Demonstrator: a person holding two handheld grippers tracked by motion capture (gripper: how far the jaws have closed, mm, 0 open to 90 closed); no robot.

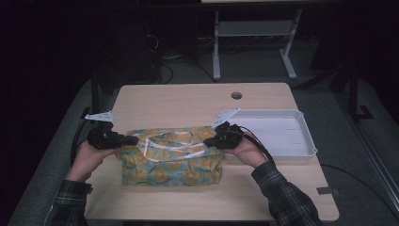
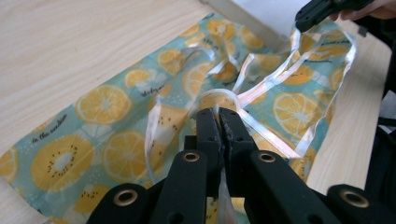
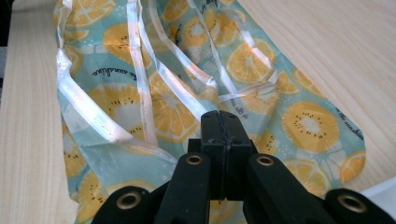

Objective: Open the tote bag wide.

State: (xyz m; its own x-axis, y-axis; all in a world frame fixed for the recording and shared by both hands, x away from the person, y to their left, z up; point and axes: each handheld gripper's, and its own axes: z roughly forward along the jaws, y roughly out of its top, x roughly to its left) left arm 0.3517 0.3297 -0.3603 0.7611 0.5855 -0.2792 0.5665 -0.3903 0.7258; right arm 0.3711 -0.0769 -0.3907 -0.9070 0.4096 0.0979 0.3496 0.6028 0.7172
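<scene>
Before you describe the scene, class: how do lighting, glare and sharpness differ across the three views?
High view: dim, room behind nearly black, bag soft. Left gripper view: bright, glare on the bag's clear handles, near jaws blurred. Right gripper view: bright, shiny handle strips, print sharp.

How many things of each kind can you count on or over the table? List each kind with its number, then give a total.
Fruit-print bag: 1
White tray: 1
Black grippers: 2, the left gripper and the right gripper, each shut on one end of the bag
Total: 4
</scene>
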